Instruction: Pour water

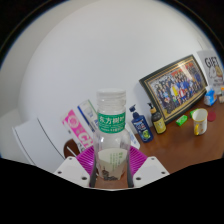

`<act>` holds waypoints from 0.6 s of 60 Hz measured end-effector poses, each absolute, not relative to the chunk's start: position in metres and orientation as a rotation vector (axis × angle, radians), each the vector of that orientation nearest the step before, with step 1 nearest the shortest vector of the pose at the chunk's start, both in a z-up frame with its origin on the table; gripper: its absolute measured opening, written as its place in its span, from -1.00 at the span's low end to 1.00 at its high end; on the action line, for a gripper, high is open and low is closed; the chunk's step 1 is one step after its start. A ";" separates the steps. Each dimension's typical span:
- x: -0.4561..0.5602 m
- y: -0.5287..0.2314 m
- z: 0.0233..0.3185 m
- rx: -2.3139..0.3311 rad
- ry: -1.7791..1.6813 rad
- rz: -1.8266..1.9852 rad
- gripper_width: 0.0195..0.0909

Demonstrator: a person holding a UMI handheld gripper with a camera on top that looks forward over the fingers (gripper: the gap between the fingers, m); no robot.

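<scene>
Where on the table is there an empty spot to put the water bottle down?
The bottle is held between the gripper fingers. Bare wood table lies ahead to the right, between the bottle and the white cup. It is crowded farther back: the dark blue bottle, yellow-labelled bottle and framed photo stand close together there.

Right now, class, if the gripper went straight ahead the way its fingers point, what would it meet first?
Nothing new at first: the gripper already has the clear water bottle between its fingers, which seem to press on it. Beyond the bottle, the white wall appears next, though depth is unclear.
</scene>
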State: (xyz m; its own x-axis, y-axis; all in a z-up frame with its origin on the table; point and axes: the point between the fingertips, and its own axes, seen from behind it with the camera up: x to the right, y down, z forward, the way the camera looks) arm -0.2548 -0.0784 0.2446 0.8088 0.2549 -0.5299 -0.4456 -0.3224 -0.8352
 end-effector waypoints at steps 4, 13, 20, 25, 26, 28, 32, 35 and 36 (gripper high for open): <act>-0.229 -0.050 0.268 -1.718 0.273 0.855 -0.35; -0.160 0.014 0.289 -1.605 0.607 1.179 -0.35; -0.108 0.055 0.280 -1.480 0.880 1.412 -0.35; -0.075 0.079 0.265 -1.362 1.070 1.576 -0.35; -0.068 0.083 0.261 -1.336 1.109 1.603 -0.35; -0.060 0.090 0.255 -1.291 1.166 1.672 -0.35; -0.043 0.100 0.237 -1.208 1.292 1.761 -0.35; -0.039 0.106 0.228 -1.160 1.347 1.842 -0.35; -0.036 0.107 0.224 -1.140 1.368 1.859 -0.35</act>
State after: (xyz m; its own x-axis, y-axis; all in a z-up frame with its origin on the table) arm -0.0362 0.1074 0.2244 -0.4818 -0.0461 -0.8751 -0.8219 -0.3225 0.4695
